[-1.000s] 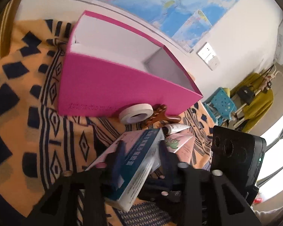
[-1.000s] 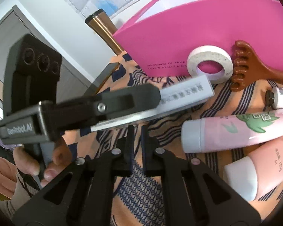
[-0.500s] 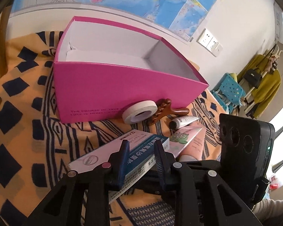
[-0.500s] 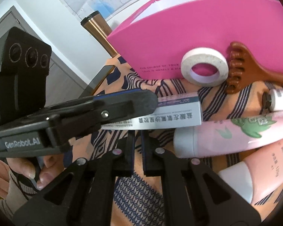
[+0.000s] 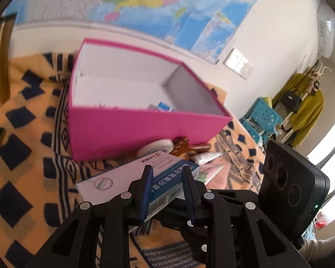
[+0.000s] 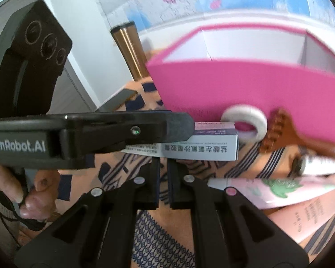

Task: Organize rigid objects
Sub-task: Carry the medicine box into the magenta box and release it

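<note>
The medicine box (image 5: 158,179) is clamped between the two pads of the left gripper (image 5: 167,185), held clear above the patterned cloth (image 5: 22,156), just in front of the pink box (image 5: 134,131). That pink box stands open near the cloth's far edge, with a small blue-and-white carton (image 5: 163,106) inside. A tape roll (image 6: 245,120) and a brown wooden scraper (image 6: 290,138) lean against its front wall. Three tubes (image 6: 285,189) lie toward the cloth's right edge. The right gripper (image 6: 164,181) sits below the medicine box, its jaws pressed together with nothing between them.
</note>
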A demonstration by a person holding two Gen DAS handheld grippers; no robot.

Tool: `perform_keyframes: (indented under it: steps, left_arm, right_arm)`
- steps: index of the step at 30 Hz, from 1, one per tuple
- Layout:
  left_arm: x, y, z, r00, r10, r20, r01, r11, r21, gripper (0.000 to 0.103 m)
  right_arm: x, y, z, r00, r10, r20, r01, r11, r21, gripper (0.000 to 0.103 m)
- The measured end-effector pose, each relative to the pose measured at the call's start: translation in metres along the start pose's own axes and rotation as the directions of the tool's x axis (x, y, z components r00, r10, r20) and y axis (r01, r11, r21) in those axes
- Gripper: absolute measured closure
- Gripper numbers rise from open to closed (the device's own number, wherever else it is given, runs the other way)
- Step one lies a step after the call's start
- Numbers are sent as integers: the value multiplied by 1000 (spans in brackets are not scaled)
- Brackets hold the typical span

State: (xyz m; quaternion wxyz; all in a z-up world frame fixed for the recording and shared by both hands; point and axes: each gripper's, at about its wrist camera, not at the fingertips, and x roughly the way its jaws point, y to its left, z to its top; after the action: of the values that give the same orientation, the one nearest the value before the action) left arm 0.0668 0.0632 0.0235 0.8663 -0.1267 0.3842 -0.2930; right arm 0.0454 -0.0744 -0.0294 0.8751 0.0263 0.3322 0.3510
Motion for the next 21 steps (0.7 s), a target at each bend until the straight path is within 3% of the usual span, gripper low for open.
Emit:
perform_keyframes:
  steps: [6,11,13,14,15,16,18,21]
  left_arm:
    - [-29,-24,29,996,-28,89,22,998,66,78]
    - [-18,-41,85,991,-18,129,0,991,137,76]
    - [1,-39,110,991,0,135,-17,992,123,68]
    - [6,-38,116,990,9,142,-26,993,118,47]
    - [16,-33,122,989,27,142,-41,994,97,30]
    - [25,-28,126,989,53,139,-62,996,67,25]
    - [33,-21,124,990,53,132,-57,998,32,22]
    - [28,-24,106,988,79,129,-86,995,45,16]
  right_arm:
    - [-30,14,27,994,-24,103,32,997,-68,95]
    - [-45,-1,71,982,-66,174,81,994,-79,95]
    - [-44,-20,92,981,-87,172,97,994,-47,94]
    - [-40,-30,102,982,-104,160,109,994,-27,91]
    - [-37,-41,110,979,-131,157,133,991,-5,79]
    - [-37,-52,114,976,-149,158,148,989,19,55]
    - [-40,-80,119,981,-145,128,131,985,113,22]
    - [-58,-96,110,974,-175,146,152,975,160,21]
